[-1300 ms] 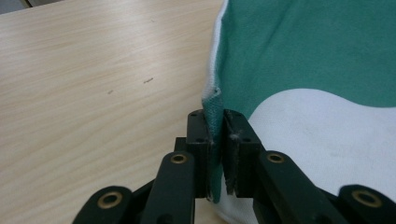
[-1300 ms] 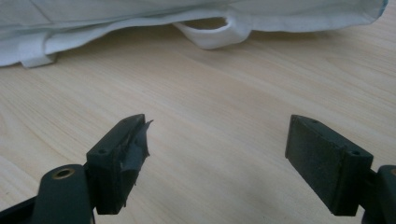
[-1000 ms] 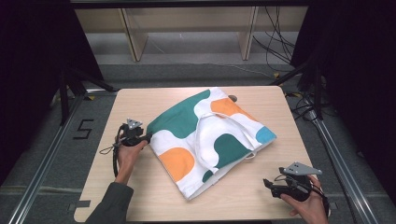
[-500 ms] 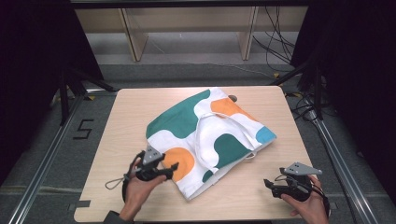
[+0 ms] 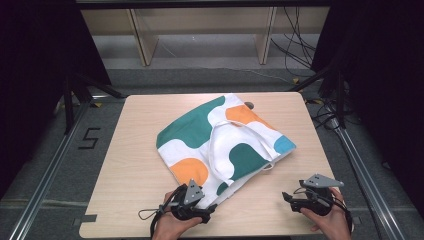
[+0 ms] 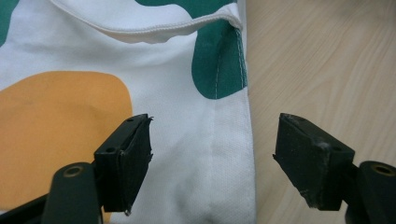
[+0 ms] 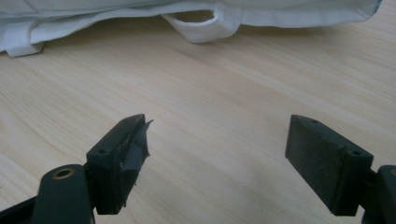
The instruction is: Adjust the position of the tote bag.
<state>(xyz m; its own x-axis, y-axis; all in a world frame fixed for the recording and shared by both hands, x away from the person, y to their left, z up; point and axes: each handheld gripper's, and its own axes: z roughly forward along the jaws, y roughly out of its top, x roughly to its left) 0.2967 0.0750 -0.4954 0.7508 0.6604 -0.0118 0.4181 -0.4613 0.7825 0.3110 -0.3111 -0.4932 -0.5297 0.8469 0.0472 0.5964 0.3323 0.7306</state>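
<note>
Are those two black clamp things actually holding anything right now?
No. The left hand-held gripper is open astride the edge of the white cloth tote bag with green and orange blobs; the right hand-held gripper is open over the wooden table.

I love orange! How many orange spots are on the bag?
2 that show: one spot near the front by the left tool, one near the back of the bag. The underside may hide more.
</note>
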